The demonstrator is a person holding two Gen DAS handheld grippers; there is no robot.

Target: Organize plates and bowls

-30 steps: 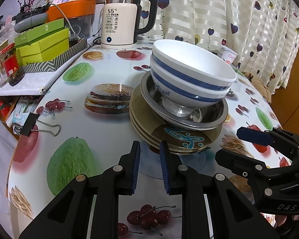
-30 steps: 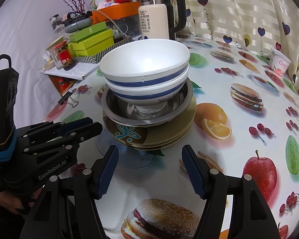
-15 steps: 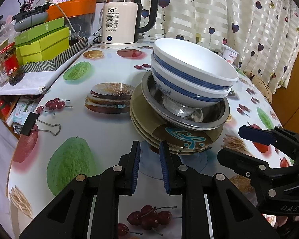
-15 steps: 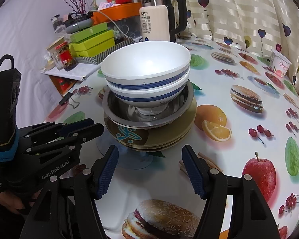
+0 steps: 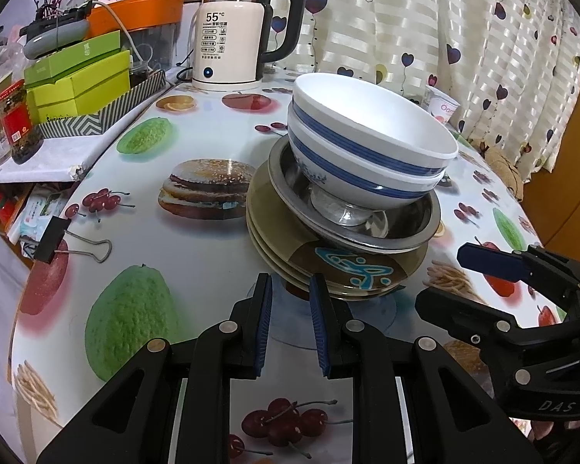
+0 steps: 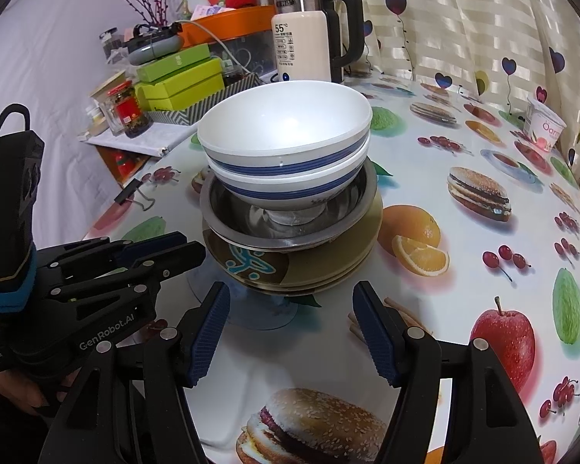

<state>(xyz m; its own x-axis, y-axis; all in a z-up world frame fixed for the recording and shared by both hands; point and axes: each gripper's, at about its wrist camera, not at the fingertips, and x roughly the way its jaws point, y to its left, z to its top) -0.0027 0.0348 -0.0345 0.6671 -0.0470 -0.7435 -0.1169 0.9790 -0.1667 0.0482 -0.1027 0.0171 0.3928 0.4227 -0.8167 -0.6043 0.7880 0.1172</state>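
Note:
Two nested white bowls with blue bands (image 5: 371, 154) (image 6: 286, 154) sit in a steel bowl (image 5: 406, 228) (image 6: 220, 208), which rests on a stack of olive-brown plates (image 5: 274, 236) (image 6: 352, 247) on the fruit-print table. My left gripper (image 5: 290, 301) is just in front of the plates' near edge, its jaws narrowly apart and empty. It also shows in the right wrist view (image 6: 174, 247). My right gripper (image 6: 290, 309) is wide open and empty, in front of the stack. It also shows at the right of the left wrist view (image 5: 456, 274).
A white electric kettle (image 5: 228, 38) stands at the back. Green boxes (image 5: 77, 77) and a red-labelled jar (image 5: 17, 123) sit on a side shelf at left. A binder clip (image 5: 58, 236) lies near the table's left edge. A yoghurt cup (image 6: 545, 127) stands near the curtain.
Both grippers have crept slightly closer to the stack, which now looks a little larger. Jaw openings are unchanged.

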